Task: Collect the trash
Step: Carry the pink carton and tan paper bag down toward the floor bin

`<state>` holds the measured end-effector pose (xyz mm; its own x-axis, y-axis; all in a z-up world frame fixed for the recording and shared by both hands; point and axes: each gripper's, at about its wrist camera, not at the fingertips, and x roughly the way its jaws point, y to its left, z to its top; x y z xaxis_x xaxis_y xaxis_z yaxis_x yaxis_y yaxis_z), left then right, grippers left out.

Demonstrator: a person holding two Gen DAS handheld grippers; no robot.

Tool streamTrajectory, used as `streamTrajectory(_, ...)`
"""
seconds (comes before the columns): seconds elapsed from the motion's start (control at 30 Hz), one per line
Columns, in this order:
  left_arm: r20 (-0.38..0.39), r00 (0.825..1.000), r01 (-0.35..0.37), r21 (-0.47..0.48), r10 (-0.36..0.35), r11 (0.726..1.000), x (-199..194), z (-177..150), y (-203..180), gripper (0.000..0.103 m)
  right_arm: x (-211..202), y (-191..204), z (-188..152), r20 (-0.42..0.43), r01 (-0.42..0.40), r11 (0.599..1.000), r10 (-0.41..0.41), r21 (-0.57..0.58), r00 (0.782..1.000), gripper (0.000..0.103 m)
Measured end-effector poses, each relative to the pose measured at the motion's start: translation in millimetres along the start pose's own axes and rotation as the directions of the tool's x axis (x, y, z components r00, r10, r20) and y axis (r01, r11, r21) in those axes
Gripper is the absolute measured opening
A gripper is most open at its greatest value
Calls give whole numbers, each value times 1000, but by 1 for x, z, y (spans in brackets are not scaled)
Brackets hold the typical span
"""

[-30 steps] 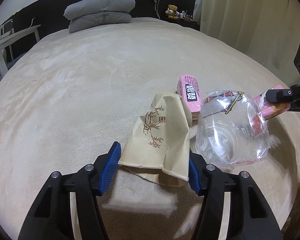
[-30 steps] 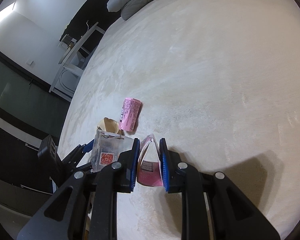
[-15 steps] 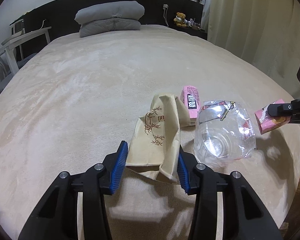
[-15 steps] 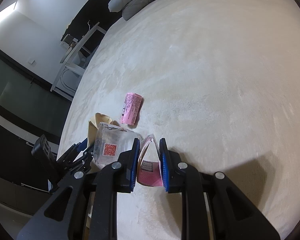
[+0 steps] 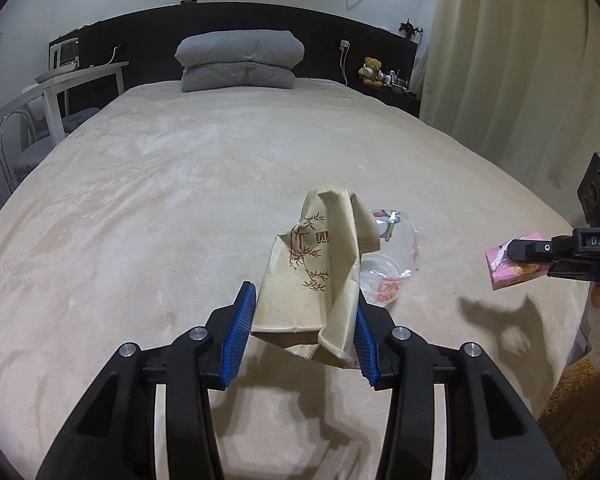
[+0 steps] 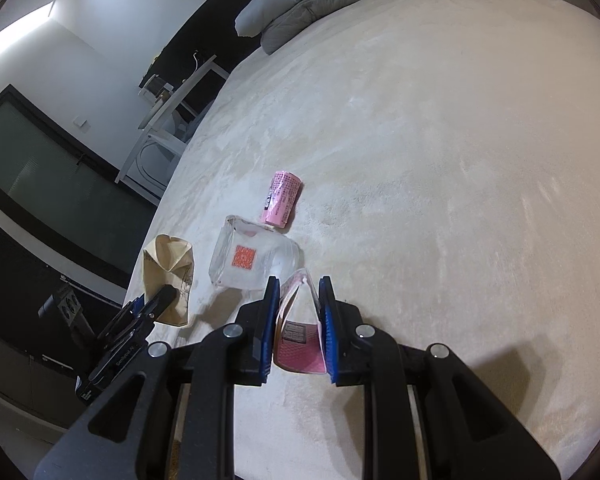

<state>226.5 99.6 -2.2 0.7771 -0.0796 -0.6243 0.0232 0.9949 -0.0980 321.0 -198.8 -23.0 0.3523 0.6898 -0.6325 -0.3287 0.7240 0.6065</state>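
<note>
My left gripper is shut on a tan paper bag with a bamboo print and holds it up off the bed; it also shows in the right wrist view. My right gripper is shut on a pink carton, lifted clear of the bed; it shows at the right in the left wrist view. A clear plastic container with a red label lies on the bed, partly hidden behind the bag in the left wrist view. A pink packet lies beyond it.
The beige bed cover fills both views. Grey pillows lie at the headboard. A white side table stands to the left, curtains hang to the right. The bed's edge runs just below the right gripper.
My left gripper has closed on the paper bag and lifted it off the bed. My right gripper has risen with the pink carton. The container and pink packet stay put.
</note>
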Motion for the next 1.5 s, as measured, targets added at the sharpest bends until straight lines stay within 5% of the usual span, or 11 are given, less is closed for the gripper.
streamTrajectory(0.93,87,993,82,-23,-80,996,-142,-126,-105,44,-97,16,-163,56,-54,988,62,-146,996,22)
streamTrajectory(1.5,-19,995,101,66,-100,993,-165,-188,-152,44,-107,21,-229,-1,-26,980,26,-199,1000,22)
